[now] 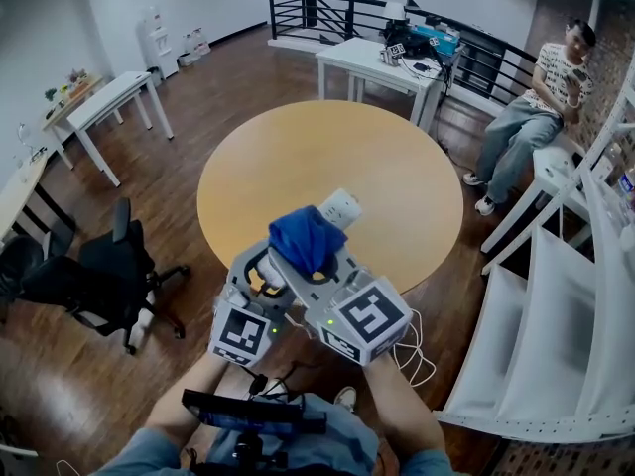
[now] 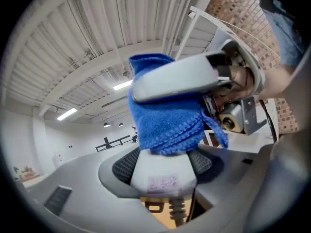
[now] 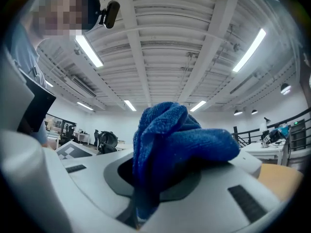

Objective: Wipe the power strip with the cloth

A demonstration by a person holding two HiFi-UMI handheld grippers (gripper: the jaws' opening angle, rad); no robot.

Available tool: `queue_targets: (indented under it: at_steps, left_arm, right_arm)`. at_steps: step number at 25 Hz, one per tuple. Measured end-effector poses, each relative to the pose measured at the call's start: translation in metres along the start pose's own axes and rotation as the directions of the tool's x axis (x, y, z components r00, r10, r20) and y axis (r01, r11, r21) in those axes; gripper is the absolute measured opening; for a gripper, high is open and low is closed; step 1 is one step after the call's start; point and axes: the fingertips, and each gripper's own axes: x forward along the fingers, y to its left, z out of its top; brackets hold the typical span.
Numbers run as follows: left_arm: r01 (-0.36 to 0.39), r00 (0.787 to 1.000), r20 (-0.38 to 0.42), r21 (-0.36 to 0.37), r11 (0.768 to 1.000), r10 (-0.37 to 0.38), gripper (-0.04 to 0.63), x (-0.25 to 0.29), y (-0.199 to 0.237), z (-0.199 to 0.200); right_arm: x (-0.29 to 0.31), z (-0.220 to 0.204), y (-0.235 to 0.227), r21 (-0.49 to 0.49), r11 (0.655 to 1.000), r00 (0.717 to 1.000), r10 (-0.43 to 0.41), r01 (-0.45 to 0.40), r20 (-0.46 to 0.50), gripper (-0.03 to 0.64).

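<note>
A white power strip (image 1: 342,207) is held up over the near edge of the round wooden table (image 1: 327,167). My left gripper (image 1: 266,271) is shut on it. In the left gripper view the strip's labelled end (image 2: 163,171) sits between the jaws, with its cable hanging below. A blue cloth (image 1: 306,238) is bunched on the strip and covers most of it. My right gripper (image 1: 319,266) is shut on the cloth. In the right gripper view the cloth (image 3: 170,140) bulges out of that gripper (image 3: 155,178). From the left gripper (image 2: 163,176), the cloth (image 2: 167,125) presses onto the strip under a grey finger (image 2: 175,81).
A person (image 1: 541,97) sits at the far right beside a white stair frame (image 1: 556,296). A black office chair (image 1: 99,266) stands at the left. White tables (image 1: 382,62) (image 1: 109,102) are further back. A white cable (image 1: 412,350) loops below my right hand.
</note>
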Motion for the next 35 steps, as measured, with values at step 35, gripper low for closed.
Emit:
queue_targets:
  at_steps: [35]
  left_arm:
    - [0.010,1.000,-0.001,0.010,1.000,-0.010,0.282,0.000,-0.002,0.003]
  right_arm:
    - [-0.038,0.060,-0.099,-0.126,0.961,0.965,-0.230,0.245,0.123,0.060]
